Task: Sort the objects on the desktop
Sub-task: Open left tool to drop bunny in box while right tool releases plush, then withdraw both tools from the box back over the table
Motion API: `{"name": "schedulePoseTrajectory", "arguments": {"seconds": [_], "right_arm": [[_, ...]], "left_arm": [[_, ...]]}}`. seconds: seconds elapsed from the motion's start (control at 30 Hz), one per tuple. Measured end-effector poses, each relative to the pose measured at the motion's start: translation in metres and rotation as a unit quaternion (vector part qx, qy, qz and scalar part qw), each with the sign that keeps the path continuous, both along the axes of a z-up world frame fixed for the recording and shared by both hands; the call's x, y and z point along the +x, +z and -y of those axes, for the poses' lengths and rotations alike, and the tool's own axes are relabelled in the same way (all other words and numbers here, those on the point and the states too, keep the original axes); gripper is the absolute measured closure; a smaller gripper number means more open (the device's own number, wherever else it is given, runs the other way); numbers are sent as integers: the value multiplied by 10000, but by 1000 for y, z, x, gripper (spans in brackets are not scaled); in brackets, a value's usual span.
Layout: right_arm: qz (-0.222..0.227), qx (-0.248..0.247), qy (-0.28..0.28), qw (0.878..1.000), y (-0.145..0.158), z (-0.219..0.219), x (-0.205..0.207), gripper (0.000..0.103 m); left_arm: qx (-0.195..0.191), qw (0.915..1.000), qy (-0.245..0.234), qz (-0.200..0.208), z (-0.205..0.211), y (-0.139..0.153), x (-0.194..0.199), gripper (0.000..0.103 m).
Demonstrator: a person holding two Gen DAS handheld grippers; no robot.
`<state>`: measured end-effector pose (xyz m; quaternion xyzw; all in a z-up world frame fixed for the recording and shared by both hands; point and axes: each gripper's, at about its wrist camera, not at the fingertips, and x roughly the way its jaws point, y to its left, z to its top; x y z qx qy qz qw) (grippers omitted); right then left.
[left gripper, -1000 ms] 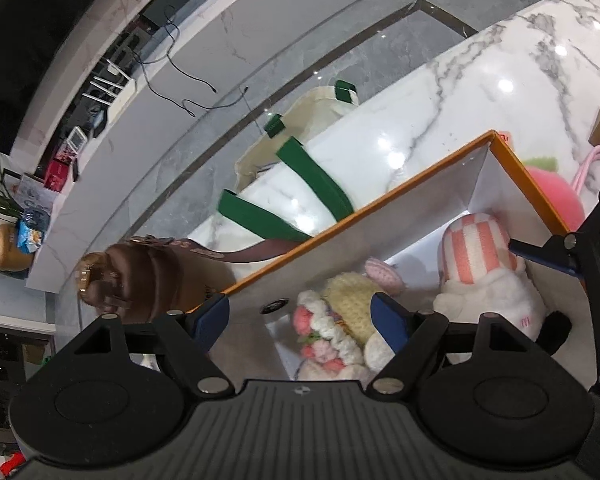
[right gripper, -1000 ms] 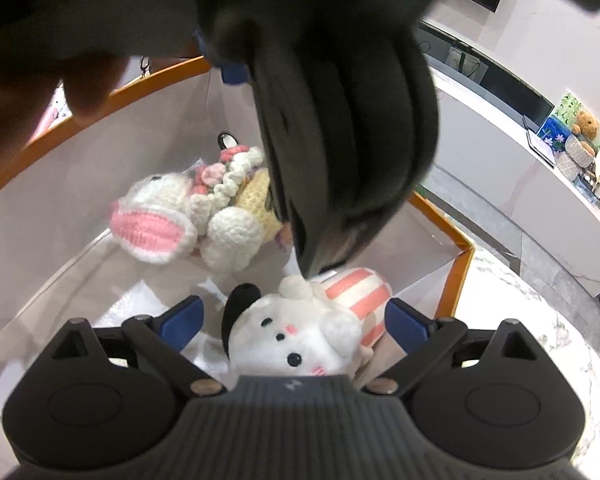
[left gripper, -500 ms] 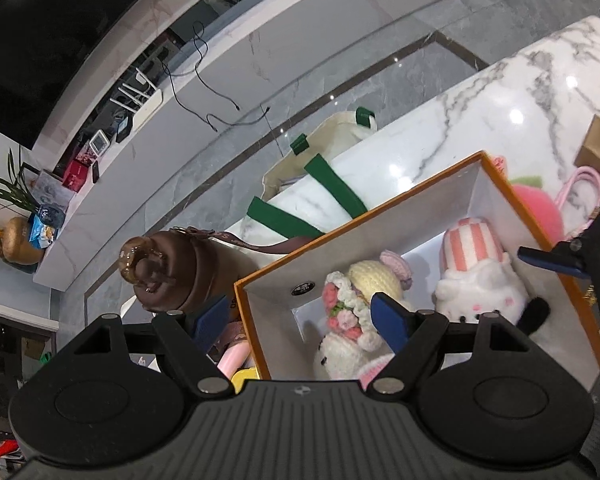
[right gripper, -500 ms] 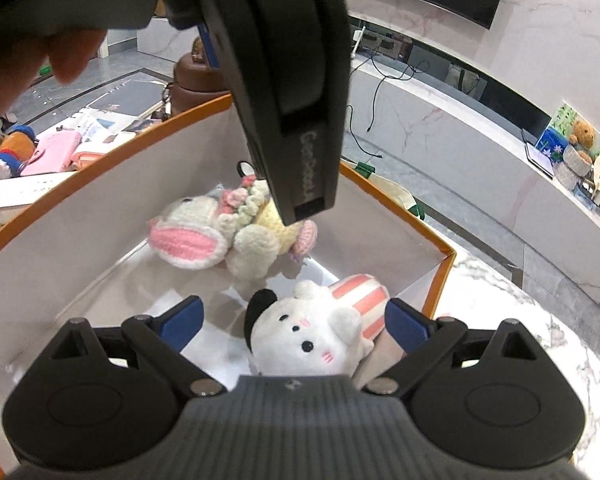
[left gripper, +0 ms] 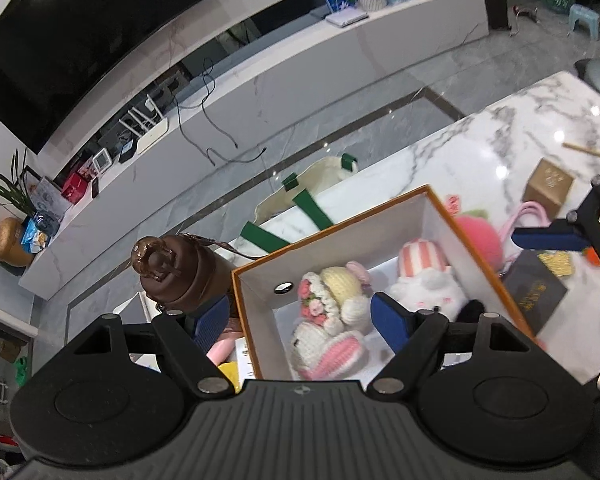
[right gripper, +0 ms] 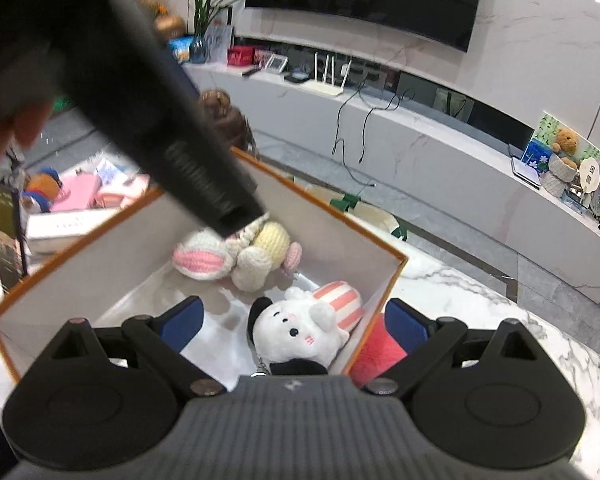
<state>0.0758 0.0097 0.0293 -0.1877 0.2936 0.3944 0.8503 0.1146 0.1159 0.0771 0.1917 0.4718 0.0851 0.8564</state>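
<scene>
marble table (left gripper: 480, 136) faces long white console (left gripper: 284, 80)

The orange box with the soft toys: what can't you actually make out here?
- Crocheted doll: right wrist view, head hidden behind the left gripper's dark blurred body.
- White plush: left wrist view, face hidden by a gripper finger.
- Orange box: near corner cut off by the right gripper.

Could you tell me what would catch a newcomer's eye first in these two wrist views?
Most striking is the orange-edged box on the marble table, holding a crocheted bunny and a white plush with a striped hat. Beside the box stands a brown bottle. Both the left gripper and the right gripper hang open and empty above the box.
</scene>
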Motion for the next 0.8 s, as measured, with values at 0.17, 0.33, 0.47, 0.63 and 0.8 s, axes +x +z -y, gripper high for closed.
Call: {"name": "schedulePoseTrajectory", "arguments": {"seconds": [0.17,0.33,0.47,0.63,0.8], "right_arm": [[26,290,-67,9996,16,24,-6,6],[23,536,-114,9985,28,52,-13,6],[131,574,-191,9981,36,80,-23,6],[238,676,-356,9968,42,119,-34,6],[345,835,-577,9942,45,159,-40,6]], "left_arm": [[-384,9988,9,302,10,16,-26,11],[-699,9952,24,683,26,33,-53,11],[-752,9924,-79,974,48,41,-78,11],[-980,9876,-237,1201,73,48,-102,11],[-1115,9812,-372,1533,96,58,-125,11]]}}
